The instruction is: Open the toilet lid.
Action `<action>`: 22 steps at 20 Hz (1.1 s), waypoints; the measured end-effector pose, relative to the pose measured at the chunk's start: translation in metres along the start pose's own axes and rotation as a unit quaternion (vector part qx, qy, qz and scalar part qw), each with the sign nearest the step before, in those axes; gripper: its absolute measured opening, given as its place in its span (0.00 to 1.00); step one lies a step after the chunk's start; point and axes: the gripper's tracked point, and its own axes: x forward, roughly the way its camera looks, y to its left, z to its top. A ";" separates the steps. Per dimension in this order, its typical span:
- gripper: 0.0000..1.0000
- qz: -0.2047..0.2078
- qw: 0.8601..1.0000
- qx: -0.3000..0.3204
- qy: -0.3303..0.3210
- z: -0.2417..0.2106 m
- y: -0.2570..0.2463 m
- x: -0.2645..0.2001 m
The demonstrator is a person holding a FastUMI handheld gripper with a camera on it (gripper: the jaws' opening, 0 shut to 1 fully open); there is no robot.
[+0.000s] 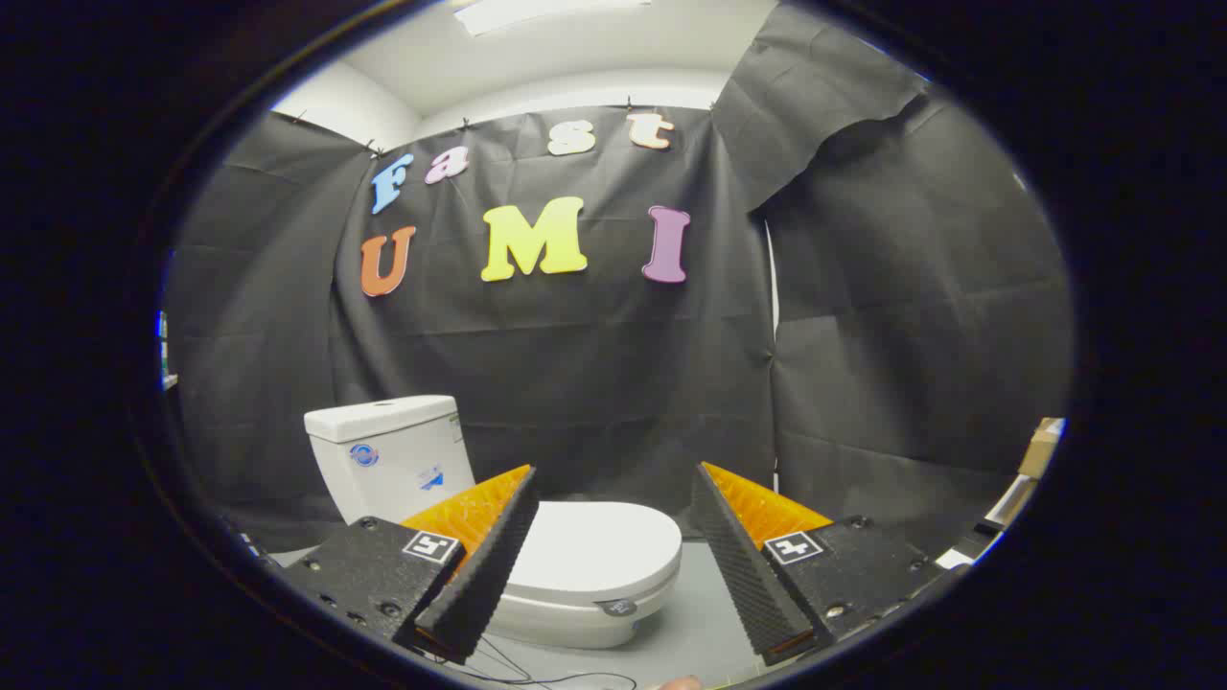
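Tongs: the tongs (613, 551) stand wide open, holding nothing; the fingers (484, 565) flank the way ahead at 7 and 5 o'clock.
Toilet lid: the toilet lid (599, 551) lies flat and closed, just beyond the fingertips, slightly toward 11 o'clock.
Handling: it looks like smooth, rigid plastic, probably light but slippery; the front lip overhanging the bowl (566, 623) seems the best place to hook under.
Tank: the tank (388, 455) stands behind the lid at 10 o'clock.
Floor: grey floor (700, 613) surrounds the bowl.
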 end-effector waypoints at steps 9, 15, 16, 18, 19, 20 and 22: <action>1.00 -0.008 1.000 -0.005 0.006 -0.006 -0.003 0.001; 1.00 -0.007 1.000 -0.012 0.000 -0.005 -0.001 0.001; 1.00 -0.006 1.000 -0.013 0.000 -0.006 0.001 0.002; 1.00 -0.004 1.000 -0.014 0.003 -0.009 0.003 0.002; 1.00 -0.003 1.000 -0.015 0.005 -0.010 0.004 0.003; 1.00 -0.002 1.000 -0.017 0.007 -0.013 0.005 0.003; 1.00 0.003 1.000 -0.020 0.008 -0.015 0.009 0.003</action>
